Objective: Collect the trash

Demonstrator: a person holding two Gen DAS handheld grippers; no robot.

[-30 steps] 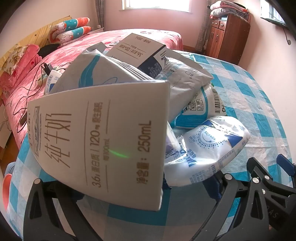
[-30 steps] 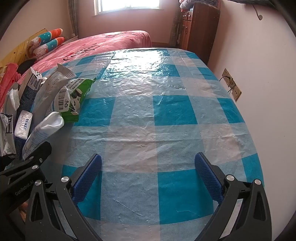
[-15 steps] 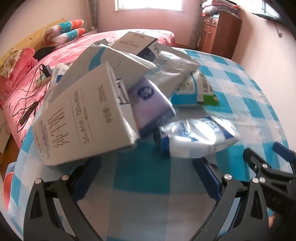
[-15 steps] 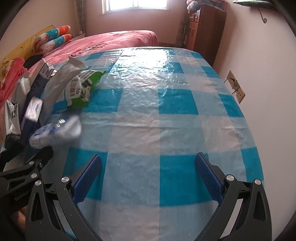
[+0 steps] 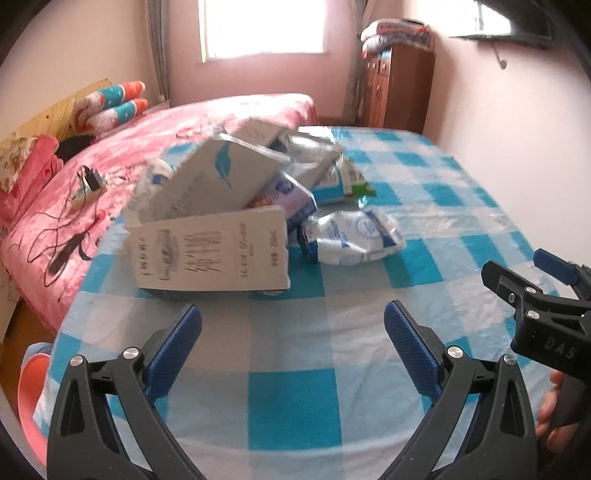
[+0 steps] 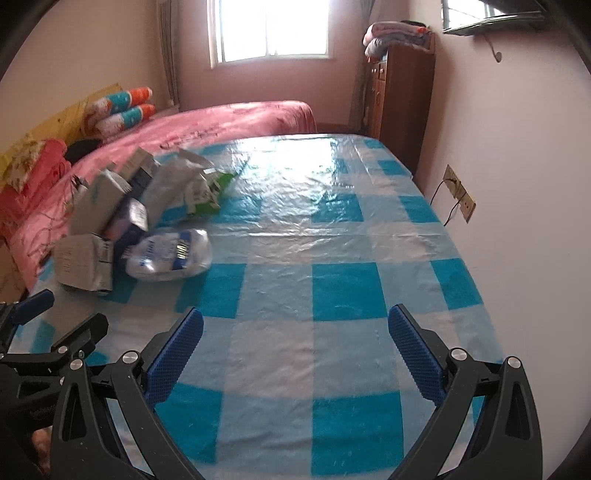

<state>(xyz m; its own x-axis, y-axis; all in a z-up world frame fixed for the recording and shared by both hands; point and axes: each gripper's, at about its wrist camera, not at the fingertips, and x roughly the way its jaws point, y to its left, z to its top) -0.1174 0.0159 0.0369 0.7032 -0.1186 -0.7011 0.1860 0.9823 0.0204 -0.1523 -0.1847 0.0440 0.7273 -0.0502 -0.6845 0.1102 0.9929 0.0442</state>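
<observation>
Two sets of tongs, one heap of trash, one surface. Left tongs (image 5: 291, 325): blue-padded fingers spread wide apart, gripping nothing, hanging over the near part of the surface (image 5: 295, 398), which wears a blue-and-white checked plastic cloth. Right tongs (image 6: 295, 328): likewise spread wide and empty, over bare checked cloth, well apart from the heap; seen from the left wrist view they show at the right edge, with part of a hand below them. Trash heap (image 5: 240, 206): gathered at the left side of the surface, beside the bed. Contents, nearest first: a white milk carton (image 5: 212, 253) lying on its side with printed face up (lettering blurred); a crumpled white-and-blue plastic pouch (image 5: 351, 238) just to its right, resting on the cloth; a larger white carton with a blue feather mark (image 5: 218, 181) leaning tilted over the first; a purple-and-white packet (image 5: 288, 197) wedged beneath it; a silver-grey bag (image 5: 314, 158) behind; a green-and-white wrapper (image 5: 351, 184) at the far right of the heap. Surroundings: pink bed (image 5: 110, 155) to the left with cables lying on it, brown wooden cabinet (image 6: 402, 99) against the far wall, bright window (image 6: 273, 29).
</observation>
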